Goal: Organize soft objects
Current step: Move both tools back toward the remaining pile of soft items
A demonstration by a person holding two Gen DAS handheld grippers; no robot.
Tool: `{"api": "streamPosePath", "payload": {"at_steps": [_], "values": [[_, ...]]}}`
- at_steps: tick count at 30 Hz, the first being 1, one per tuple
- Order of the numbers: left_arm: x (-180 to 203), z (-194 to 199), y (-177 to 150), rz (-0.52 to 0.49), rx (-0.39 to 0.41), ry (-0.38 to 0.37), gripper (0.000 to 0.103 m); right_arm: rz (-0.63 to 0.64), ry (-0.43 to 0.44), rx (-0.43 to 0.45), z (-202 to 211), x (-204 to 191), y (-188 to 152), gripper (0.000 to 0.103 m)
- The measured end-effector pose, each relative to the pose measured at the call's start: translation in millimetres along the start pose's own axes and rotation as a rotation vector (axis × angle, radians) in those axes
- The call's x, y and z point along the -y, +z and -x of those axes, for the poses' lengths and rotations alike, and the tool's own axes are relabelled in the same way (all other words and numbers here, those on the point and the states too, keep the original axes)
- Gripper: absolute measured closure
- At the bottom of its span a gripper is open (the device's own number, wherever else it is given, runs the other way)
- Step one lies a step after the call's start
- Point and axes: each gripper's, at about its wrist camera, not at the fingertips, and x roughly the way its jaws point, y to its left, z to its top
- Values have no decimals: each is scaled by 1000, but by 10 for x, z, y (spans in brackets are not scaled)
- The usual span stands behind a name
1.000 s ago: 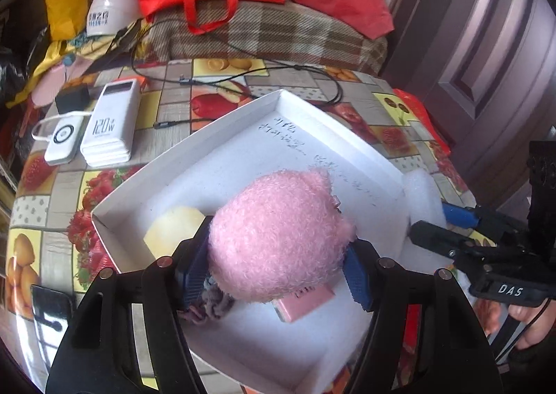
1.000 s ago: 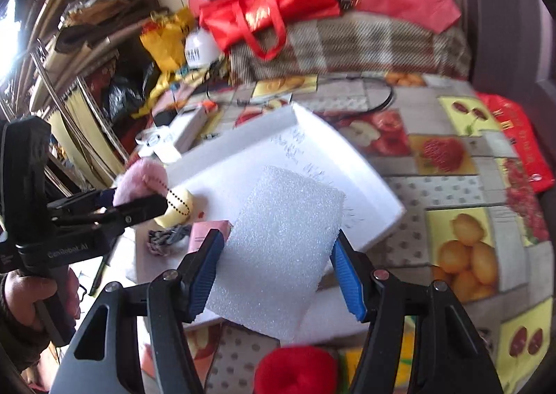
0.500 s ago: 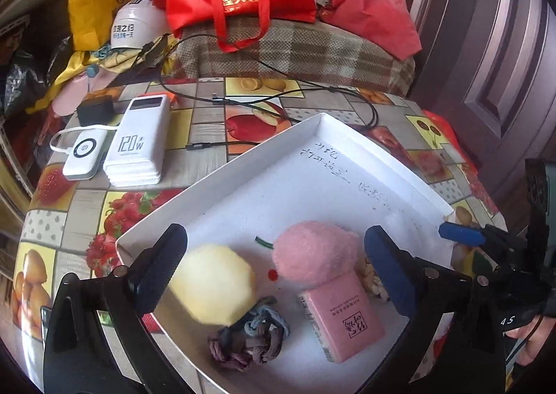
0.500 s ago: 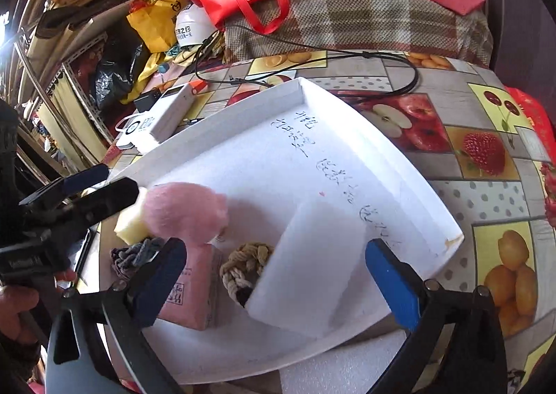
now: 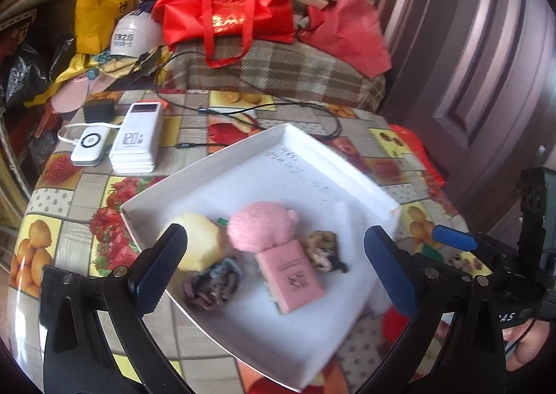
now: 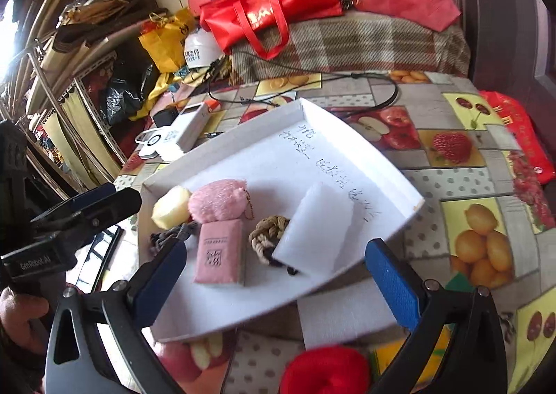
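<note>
Pink plush (image 5: 261,230) and foam sheet (image 6: 314,228) now released into tray (image 6: 222,157); both hand-held grippers (image 5: 274,262) (image 6: 274,272) wide open, empty, drawn back. Red ball (image 6: 325,371) still outside.

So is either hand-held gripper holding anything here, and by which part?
Nothing is held. The left hand-held gripper and right hand-held gripper are both open above the white tray.

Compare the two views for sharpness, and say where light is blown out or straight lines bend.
Left wrist view: motion blur smears the tray and pink pouch, while the power bank looks sharper. Right wrist view: crisper, the tray's handwriting shows clear strokes; glare blows out the upper-left edge. Both: fisheye bends the tray's rim and darkens the corners.
</note>
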Motion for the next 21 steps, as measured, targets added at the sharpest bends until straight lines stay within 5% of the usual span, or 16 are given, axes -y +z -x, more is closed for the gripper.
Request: {"api": "streamPosePath", "payload": {"at_steps": [3, 6, 12, 21], "values": [[155, 162, -15, -23, 22, -38, 0, 9, -17, 37, 231, -14, -54, 0], [310, 326, -20, -46, 49, -118, 0, 7, -75, 170, 643, 17, -113, 0], [527, 658, 5, -30, 95, -375, 0, -87, -187, 351, 1422, 243, -199, 0], [882, 411, -368, -154, -96, -259, 0, -300, -351, 310, 1681, 845, -727, 0]]}}
